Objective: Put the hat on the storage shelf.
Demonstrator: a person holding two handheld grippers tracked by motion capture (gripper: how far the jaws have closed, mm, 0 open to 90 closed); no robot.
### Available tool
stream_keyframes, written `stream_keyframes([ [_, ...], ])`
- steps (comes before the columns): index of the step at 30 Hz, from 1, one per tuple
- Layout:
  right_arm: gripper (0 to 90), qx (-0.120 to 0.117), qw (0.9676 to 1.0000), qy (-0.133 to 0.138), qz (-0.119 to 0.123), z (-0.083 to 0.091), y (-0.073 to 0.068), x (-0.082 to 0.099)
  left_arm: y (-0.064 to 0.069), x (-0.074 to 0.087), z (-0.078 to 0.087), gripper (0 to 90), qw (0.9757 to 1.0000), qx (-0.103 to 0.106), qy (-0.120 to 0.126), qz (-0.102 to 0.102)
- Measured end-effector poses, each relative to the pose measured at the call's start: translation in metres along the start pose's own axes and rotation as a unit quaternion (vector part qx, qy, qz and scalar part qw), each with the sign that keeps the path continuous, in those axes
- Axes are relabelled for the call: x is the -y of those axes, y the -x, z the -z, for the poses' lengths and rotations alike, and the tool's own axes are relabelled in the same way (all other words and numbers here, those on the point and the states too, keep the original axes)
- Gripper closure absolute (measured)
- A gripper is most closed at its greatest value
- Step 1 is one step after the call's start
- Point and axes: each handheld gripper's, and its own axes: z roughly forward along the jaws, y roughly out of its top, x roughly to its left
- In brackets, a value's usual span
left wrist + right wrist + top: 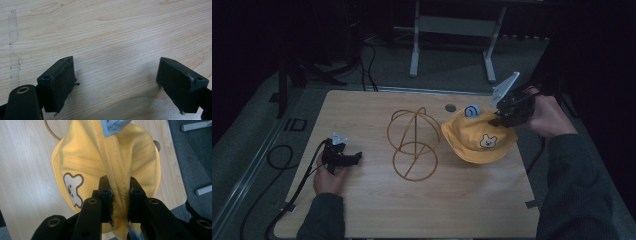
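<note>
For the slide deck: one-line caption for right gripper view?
Right gripper pinches a fold of the yellow hat above the wooden table.

Yellow fabric hat (479, 137): soft, stitched seams, white bear patch edged in brown on its front, blue ear piece at its top. Lies at the table's 3 o'clock side, crown bunched into a raised fold, brim sagging toward 6 o'clock.

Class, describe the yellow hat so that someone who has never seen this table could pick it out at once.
Start at the wooden table and look to its right edge, beside the gold wire stand at the centre. There the right gripper is shut on a pinched fold of the yellow hat. It is the one cloth thing here, with a small white bear patch.
</note>
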Motion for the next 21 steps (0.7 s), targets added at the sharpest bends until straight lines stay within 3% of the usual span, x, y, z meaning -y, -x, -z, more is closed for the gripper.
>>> stream_keyframes([
  [14, 77.0, 0.008, 0.9988, 0.047, -0.006, 0.022, 0.000, 0.005, 0.000, 0.000, 0.000, 15.2, 1.0000, -0.001, 0.000, 0.001],
  [21, 77.1, 0.003, 0.9963, 0.086, -0.008, 0.028, 0.001, 0.006, 0.000, 0.000, 0.000, 15.2, 1.0000, -0.001, 0.000, 0.001],
])
